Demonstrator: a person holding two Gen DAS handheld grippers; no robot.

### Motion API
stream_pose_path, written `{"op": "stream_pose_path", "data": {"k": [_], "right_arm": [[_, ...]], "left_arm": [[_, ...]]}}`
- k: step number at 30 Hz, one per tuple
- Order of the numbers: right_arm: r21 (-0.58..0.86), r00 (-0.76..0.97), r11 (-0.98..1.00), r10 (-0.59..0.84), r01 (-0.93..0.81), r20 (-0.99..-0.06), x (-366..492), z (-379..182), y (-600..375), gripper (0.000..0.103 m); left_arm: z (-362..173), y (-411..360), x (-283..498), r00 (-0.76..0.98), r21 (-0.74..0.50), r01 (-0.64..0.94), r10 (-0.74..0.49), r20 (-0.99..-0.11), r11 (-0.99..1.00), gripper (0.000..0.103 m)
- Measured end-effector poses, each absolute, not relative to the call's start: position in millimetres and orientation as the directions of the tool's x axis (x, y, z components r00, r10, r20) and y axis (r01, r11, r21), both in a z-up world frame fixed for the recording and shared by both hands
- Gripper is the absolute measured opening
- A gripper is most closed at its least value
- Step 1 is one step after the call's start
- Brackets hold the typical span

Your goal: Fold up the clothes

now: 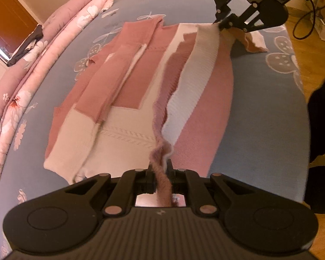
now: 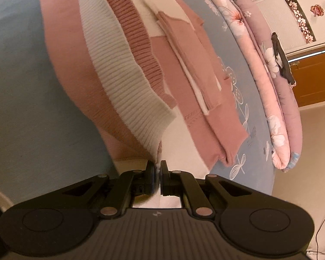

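A pink and cream knitted sweater (image 1: 127,82) lies spread on the blue floral bed (image 1: 260,112), with its sleeves folded over the body. Its ribbed hem (image 1: 190,73) is lifted off the bed and stretched between both grippers. My left gripper (image 1: 160,169) is shut on the pink ribbed corner of the hem. At the far end, my right gripper (image 1: 221,22) pinches the cream corner. In the right wrist view the right gripper (image 2: 157,169) is shut on the cream knit, and the ribbed hem (image 2: 123,80) of the sweater (image 2: 197,82) runs away from it toward the top left.
A rolled pink floral quilt (image 1: 32,65) lies along the far side of the bed (image 2: 17,65), with a dark garment (image 1: 26,45) draped on it. Wooden floor, cardboard boxes (image 1: 322,10) and a cable sit beyond the bed's end. A dark shape (image 1: 322,130) stands at the bed's right edge.
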State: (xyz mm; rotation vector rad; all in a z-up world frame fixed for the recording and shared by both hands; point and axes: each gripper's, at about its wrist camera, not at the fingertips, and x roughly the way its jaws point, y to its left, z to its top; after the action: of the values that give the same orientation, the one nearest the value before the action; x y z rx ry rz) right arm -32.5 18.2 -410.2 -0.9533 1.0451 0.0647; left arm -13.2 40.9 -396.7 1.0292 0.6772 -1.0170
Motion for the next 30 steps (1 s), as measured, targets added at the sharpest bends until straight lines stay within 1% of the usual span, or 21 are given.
{"op": "stream_pose_path", "data": {"k": [8, 14, 23, 30], "right_arm": [[-0.654, 0.598, 0.627, -0.349, -0.424, -0.722, 14.8, -396.2, -4.7, 0.006], [-0.685, 0.663, 0.607, -0.321, -0.404, -0.676, 52.3, -390.8, -23.5, 0.006], [-0.743, 0.731, 0.550, -0.313, -0.381, -0.607, 107.2, -384.5, -37.0, 0.006], [-0.778, 0.757, 0.520, -0.332, -0.351, -0.563, 151.4, -384.1, -39.2, 0.006]], "left_arm": [[-388.2, 14.2, 27.9, 0.478, 0.419, 0.875, -0.294, -0.827, 0.243, 0.005], [-382.5, -7.0, 58.7, 0.580, 0.508, 0.806, -0.235, -0.780, 0.304, 0.005], [-384.4, -17.1, 107.3, 0.640, 0.564, 0.755, -0.192, -0.744, 0.334, 0.005], [-387.3, -18.4, 150.6, 0.664, 0.578, 0.733, -0.189, -0.724, 0.360, 0.006]]}}
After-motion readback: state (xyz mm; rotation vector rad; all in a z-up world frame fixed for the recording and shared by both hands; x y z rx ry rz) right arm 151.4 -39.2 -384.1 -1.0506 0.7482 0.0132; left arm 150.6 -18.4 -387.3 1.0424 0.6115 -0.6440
